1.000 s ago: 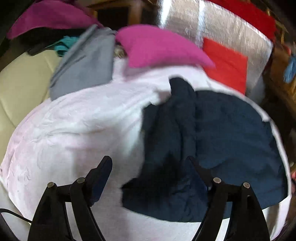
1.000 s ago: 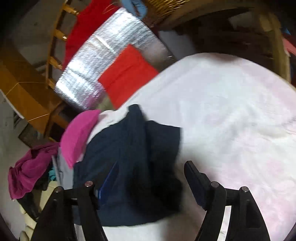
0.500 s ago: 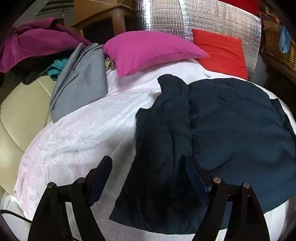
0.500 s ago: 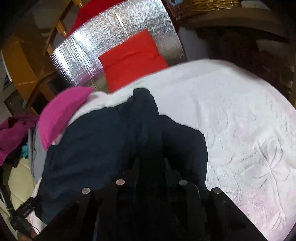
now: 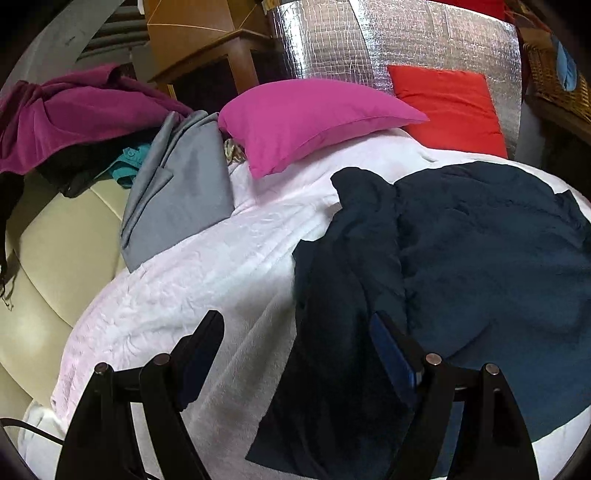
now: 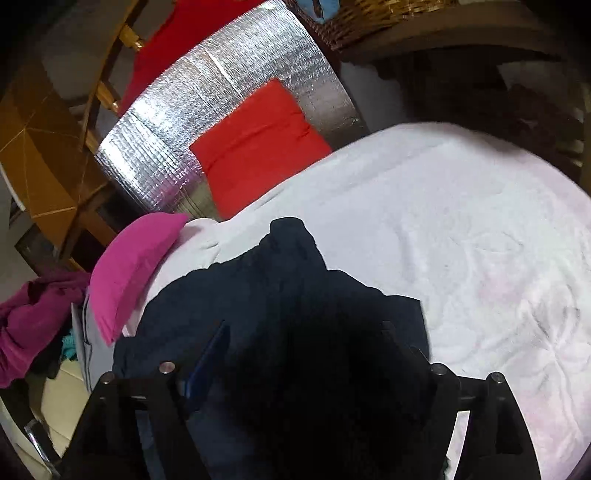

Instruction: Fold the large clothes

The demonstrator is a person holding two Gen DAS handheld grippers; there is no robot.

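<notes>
A large dark navy garment (image 5: 480,266) lies rumpled on a white blanket (image 5: 207,273) on the bed, with a folded-over strip along its left side. It also shows in the right wrist view (image 6: 280,302). My left gripper (image 5: 295,332) is open and empty, hovering over the garment's left edge, its right finger above the fabric. My right gripper (image 6: 303,343) is open, low over the garment's near part, with dark cloth bunched between its fingers; whether the cloth touches them I cannot tell.
A pink pillow (image 5: 306,122) and a red cushion (image 5: 450,107) lie at the bed's head against a silver foil panel (image 5: 388,40). A grey garment (image 5: 181,188) and a magenta one (image 5: 74,114) lie left, over a cream surface (image 5: 55,251). A wicker basket (image 6: 376,18) stands behind.
The right gripper closed half a second ago and now stands open again over the navy garment. The left gripper stayed open and drew back a little from the bed.
</notes>
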